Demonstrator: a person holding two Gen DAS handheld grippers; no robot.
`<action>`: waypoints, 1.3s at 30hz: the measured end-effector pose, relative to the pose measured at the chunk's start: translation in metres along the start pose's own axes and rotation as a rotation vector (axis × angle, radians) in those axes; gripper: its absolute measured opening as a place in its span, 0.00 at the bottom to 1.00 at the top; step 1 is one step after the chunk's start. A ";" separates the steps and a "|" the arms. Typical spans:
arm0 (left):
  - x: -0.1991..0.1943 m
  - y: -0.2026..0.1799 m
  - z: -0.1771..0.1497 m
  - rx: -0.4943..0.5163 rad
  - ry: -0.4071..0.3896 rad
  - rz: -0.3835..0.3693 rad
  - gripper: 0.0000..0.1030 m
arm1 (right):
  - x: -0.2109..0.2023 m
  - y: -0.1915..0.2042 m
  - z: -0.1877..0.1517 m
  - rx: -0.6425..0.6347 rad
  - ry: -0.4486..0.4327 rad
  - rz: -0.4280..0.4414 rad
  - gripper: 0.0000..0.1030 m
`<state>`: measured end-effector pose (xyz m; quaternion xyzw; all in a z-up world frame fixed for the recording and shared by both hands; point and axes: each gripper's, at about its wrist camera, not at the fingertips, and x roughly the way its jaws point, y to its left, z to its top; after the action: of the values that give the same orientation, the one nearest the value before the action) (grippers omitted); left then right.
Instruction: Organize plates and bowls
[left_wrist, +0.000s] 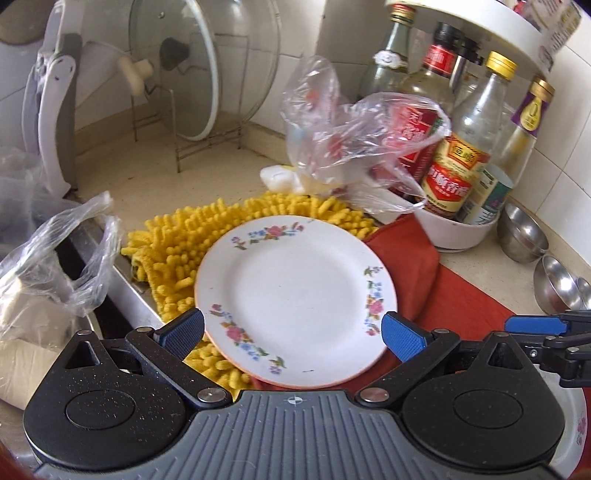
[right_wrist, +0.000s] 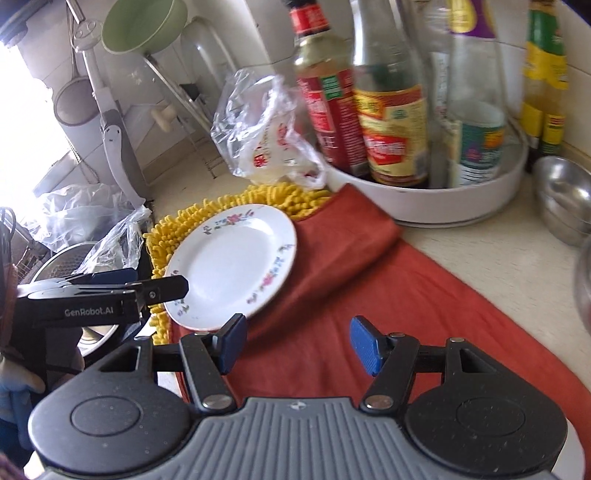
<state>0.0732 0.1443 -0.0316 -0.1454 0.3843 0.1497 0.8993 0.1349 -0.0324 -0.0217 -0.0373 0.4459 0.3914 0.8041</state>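
A white plate with a flower border (left_wrist: 295, 299) lies flat, partly on a yellow chenille mat (left_wrist: 184, 243) and partly on a red cloth (left_wrist: 454, 295). It also shows in the right wrist view (right_wrist: 229, 266). My left gripper (left_wrist: 293, 336) is open, its blue pads either side of the plate's near half, just above it. My right gripper (right_wrist: 297, 345) is open and empty over the red cloth (right_wrist: 332, 295), right of the plate. Steel bowls (left_wrist: 524, 232) stand at the right on the counter. A second flowered plate's rim (left_wrist: 578, 435) shows at the bottom right.
A white turntable of sauce bottles (right_wrist: 424, 206) stands behind the cloth. Clear plastic bags (left_wrist: 351, 140) lie near it. A rack with a glass lid (left_wrist: 192, 74) stands at the back. The sink with bags (left_wrist: 44, 280) is at the left. A green bowl (right_wrist: 144, 22) hangs high.
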 end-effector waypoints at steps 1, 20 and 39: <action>0.001 0.003 0.001 -0.002 0.002 -0.002 1.00 | 0.005 0.003 0.002 -0.003 0.006 0.001 0.58; 0.053 0.046 0.026 -0.035 0.127 -0.155 1.00 | 0.063 0.027 0.022 0.036 0.065 -0.023 0.58; 0.061 0.044 0.037 -0.037 0.163 -0.239 0.99 | 0.078 0.029 0.029 0.041 0.066 0.092 0.64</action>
<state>0.1204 0.2081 -0.0580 -0.2182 0.4331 0.0361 0.8738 0.1588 0.0462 -0.0540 -0.0131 0.4812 0.4172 0.7708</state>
